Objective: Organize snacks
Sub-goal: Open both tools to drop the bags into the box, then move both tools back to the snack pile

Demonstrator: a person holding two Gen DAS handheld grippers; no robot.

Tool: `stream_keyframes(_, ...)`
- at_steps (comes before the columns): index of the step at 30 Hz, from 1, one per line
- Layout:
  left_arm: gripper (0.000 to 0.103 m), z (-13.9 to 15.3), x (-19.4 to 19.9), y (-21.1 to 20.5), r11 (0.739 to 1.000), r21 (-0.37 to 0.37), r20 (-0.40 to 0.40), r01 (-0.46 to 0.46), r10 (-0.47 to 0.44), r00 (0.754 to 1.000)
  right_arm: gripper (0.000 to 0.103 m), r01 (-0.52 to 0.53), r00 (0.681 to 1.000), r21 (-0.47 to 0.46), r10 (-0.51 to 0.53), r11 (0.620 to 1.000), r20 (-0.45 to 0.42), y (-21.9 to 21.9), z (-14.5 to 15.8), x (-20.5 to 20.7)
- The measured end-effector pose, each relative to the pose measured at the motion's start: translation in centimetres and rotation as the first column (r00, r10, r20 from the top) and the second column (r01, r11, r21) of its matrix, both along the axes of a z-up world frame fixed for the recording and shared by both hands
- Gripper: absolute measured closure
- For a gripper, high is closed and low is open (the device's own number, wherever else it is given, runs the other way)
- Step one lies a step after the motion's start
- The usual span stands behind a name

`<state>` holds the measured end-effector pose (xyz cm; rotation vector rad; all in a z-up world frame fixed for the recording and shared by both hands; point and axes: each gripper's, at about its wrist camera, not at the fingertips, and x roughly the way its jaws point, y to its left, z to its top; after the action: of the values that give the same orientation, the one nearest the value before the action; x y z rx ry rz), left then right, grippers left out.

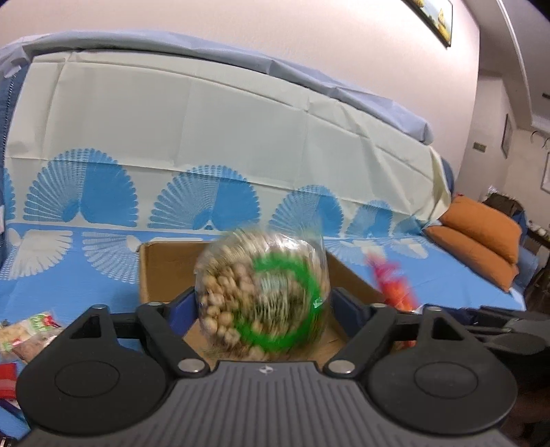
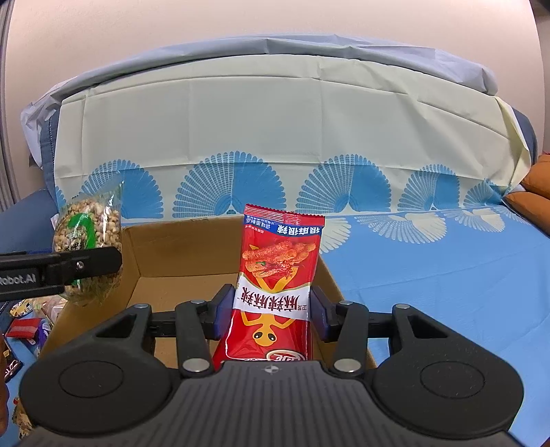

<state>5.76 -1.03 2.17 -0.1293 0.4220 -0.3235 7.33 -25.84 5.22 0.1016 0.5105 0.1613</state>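
Blue-patterned sofa cover [image 2: 429,275] carries a cardboard box [image 2: 165,261]. Above it, left hand-held gripper [image 1: 263,306], jaws wide, frees a peanut bag [image 1: 261,292]; right hand-held gripper [image 2: 271,313] grips a red snack packet [image 2: 278,275], probably next to drop.

A cream cloth [image 2: 275,113] with blue fan prints drapes the sofa back, and its blue part [image 2: 447,275] covers the seat. Two orange cushions [image 1: 481,237] are stacked at the seat's far end (one atop the other). A framed picture [image 1: 435,17] hangs high on the wall.
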Motion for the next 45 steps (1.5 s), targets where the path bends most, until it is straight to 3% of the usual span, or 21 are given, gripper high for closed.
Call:
stream_keyframes(2, 0.005, 0.0, -0.2, 0.0, 1.0, -0.01, 0.007, 0.016, -0.016, 1.0, 0.047, 0.007, 1.0, -0.013, -0.008, 1.0, -0.01, 0.1, -0.1, 0.2)
stream_keyframes(6, 0.005, -0.1, -0.5, -0.1, 1.0, -0.01, 0.016, 0.003, -0.003, 1.0, 0.046, 0.015, 1.0, -0.038, -0.015, 0.999, -0.001, 0.4, -0.1, 0.1)
stream_keyframes(11, 0.011, 0.1, -0.5, 0.3, 0.998, -0.028, 0.056, -0.05, 0.051, 0.997, 0.046, 0.029, 0.999, -0.048, -0.028, 0.998, 0.019, 0.6, -0.1, 0.0)
stream_keyframes(19, 0.037, 0.2, -0.2, 1.0, 0.999, -0.023, 0.001, -0.032, 0.032, 1.0, 0.041, 0.042, 0.997, -0.024, -0.04, 0.999, 0.062, 1.0, 0.2, -0.4)
stream_keyframes(28, 0.07, 0.6, -0.3, 4.2, 0.994, -0.088, -0.059, -0.06, 0.055, 0.997, 0.042, 0.002, 0.998, 0.0, -0.002, 1.0, 0.061, 2.7, 0.6, -0.8)
stream_keyframes(35, 0.075, 0.8, -1.1, 8.3, 0.982, -0.131, -0.117, -0.138, 0.123, 0.985, 0.056, -0.069, 0.995, 0.05, 0.065, 0.996, 0.075, 5.8, 1.4, -1.5)
stream_keyframes(45, 0.075, 1.6, -3.8, 13.0, 0.971, -0.089, -0.132, -0.223, 0.21, 0.969, 0.06, -0.203, 0.975, 0.056, 0.196, 0.978, 0.108, 12.1, 2.3, -3.6)
